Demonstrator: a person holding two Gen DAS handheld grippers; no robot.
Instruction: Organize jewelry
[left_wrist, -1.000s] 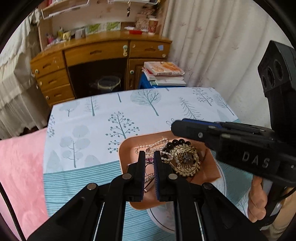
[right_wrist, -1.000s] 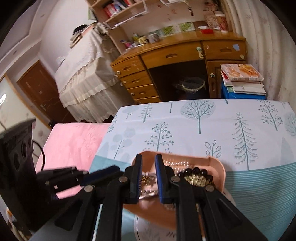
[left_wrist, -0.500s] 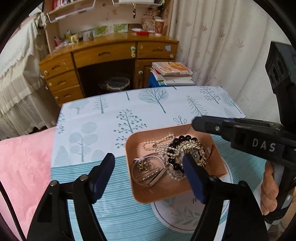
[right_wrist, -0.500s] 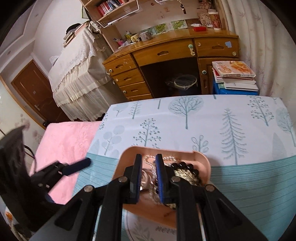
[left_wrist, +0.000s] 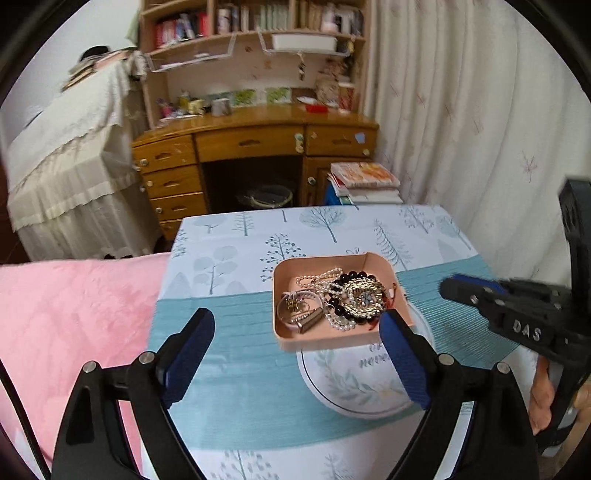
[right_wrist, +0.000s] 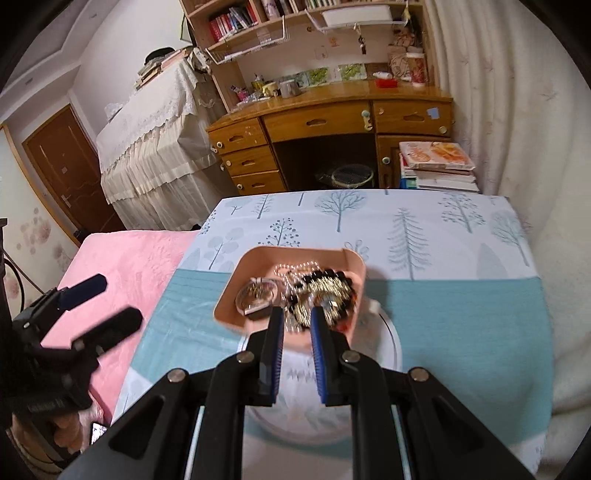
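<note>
The worktop (left_wrist: 236, 354) in front of me wears a cloth printed with pale trees on white and a wide teal band, and a pink bed cover (left_wrist: 74, 325) lies against its left edge. Beyond it stand a wooden desk (left_wrist: 255, 144) with drawers, a stack of books (left_wrist: 365, 181) to the desk's right, and a cream curtain (left_wrist: 461, 110) down the right side. Near my edge of the worktop sits a round white plate (left_wrist: 354, 391) with a leaf pattern, and the peach tray (left_wrist: 317, 341) rests partly on its far rim, reaching out over the teal band. My left gripper (left_wrist: 295, 354) has just been opening and now stands spread wide, its blue pads (left_wrist: 188, 354) nearer me than the tray with nothing between them. My right gripper (right_wrist: 297, 325) has its pads drawn close with only a narrow gap; its tips sit over the tray's near edge in the right wrist view, and I cannot tell whether they pinch anything. The jewelry (left_wrist: 332, 302) is heaped inside the tray: a gold filigree piece (left_wrist: 365, 299) ringed by black beads (left_wrist: 351, 275) on the right, a string of pearls (left_wrist: 321, 277) across the middle, and a thin bangle (left_wrist: 295, 306) with a small dark bar (left_wrist: 312, 322) on the left.
</note>
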